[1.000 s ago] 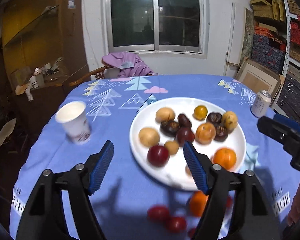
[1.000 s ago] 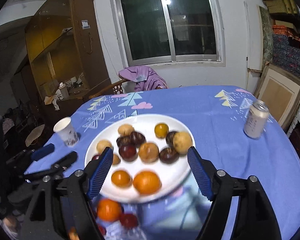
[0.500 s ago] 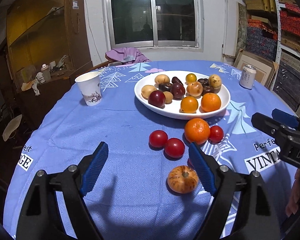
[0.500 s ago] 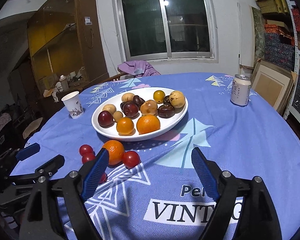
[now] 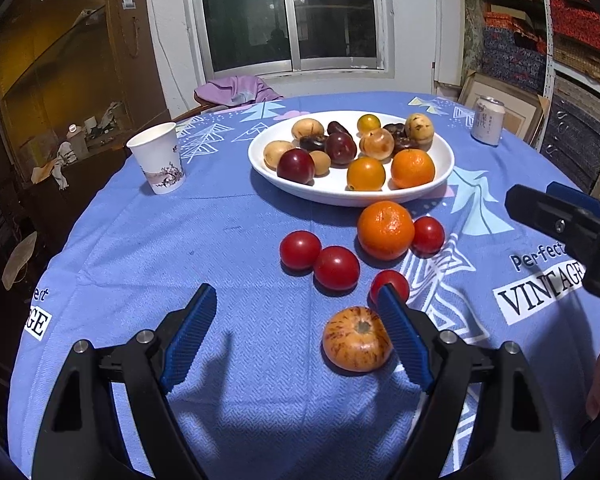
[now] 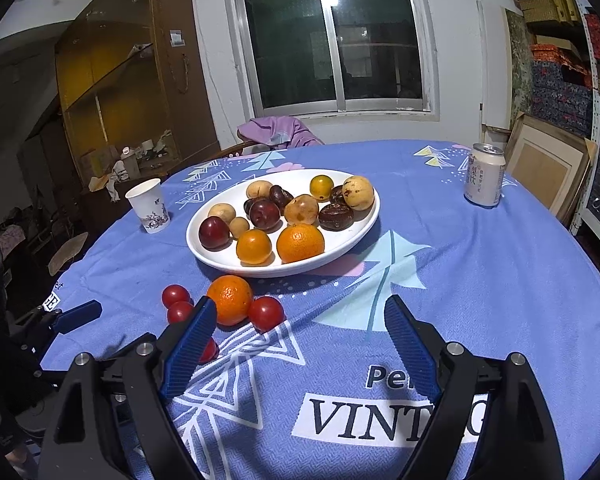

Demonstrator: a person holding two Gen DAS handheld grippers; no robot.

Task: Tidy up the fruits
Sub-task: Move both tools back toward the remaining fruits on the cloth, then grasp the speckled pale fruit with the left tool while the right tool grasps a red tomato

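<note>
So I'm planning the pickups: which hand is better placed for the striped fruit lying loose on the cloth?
Left, probably. The striped fruit lies just inside the left gripper's open fingers; the right gripper faces bare cloth.

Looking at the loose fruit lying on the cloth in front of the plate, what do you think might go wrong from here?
1. The tomatoes touch each other and the loose orange; grabbing one may roll the others.
2. The plate is crowded, so an added fruit could knock others off it.
3. The striped fruit lies beside the open left gripper, whose finger might nudge it.
</note>
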